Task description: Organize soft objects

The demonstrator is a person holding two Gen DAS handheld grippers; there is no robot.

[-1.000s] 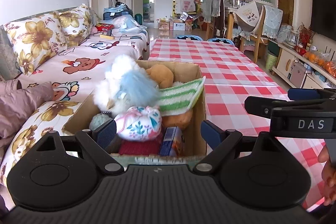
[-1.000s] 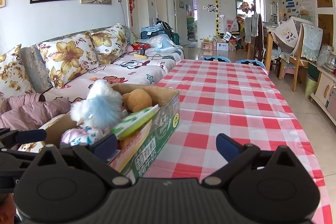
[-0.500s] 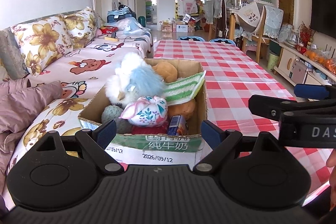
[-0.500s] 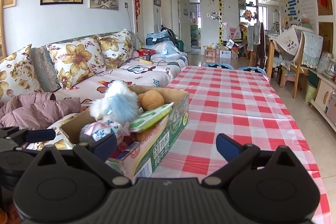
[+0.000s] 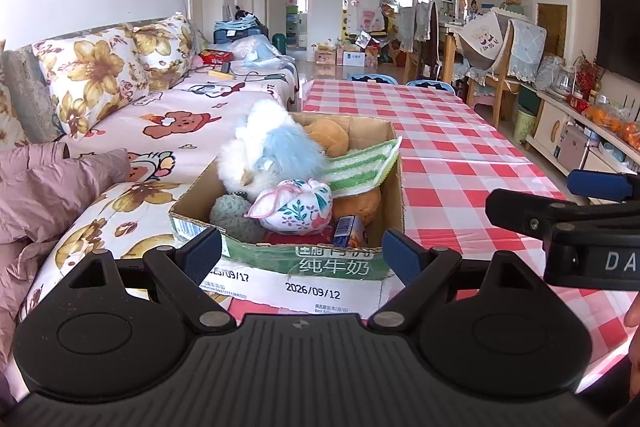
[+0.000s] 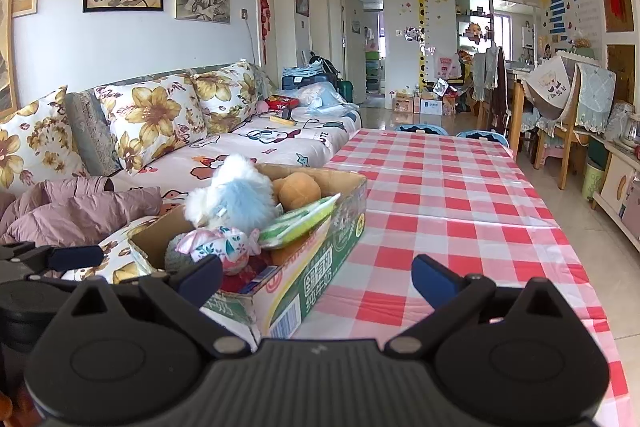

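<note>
A cardboard milk box (image 5: 304, 267) (image 6: 320, 267) stands on the left edge of the checked table. It holds a white and blue fluffy toy (image 5: 272, 151) (image 6: 232, 199), a floral pouch (image 5: 296, 205) (image 6: 220, 247), a green striped cloth (image 5: 360, 167) (image 6: 300, 223), a tan plush (image 5: 326, 135) (image 6: 298, 189), a grey ball (image 5: 232, 217) and more. My left gripper (image 5: 302, 253) is open and empty, just in front of the box. My right gripper (image 6: 316, 277) is open and empty, to the right of the box.
The red and white checked table (image 6: 440, 195) stretches ahead. A sofa (image 5: 140, 131) with floral pillows and a pink jacket (image 5: 44, 195) runs along the left. Chairs (image 6: 560, 131) and a low cabinet (image 5: 580, 135) stand at the right.
Both grippers have pulled back and up from the box, so its front wall now shows. The box and its contents have not moved.
</note>
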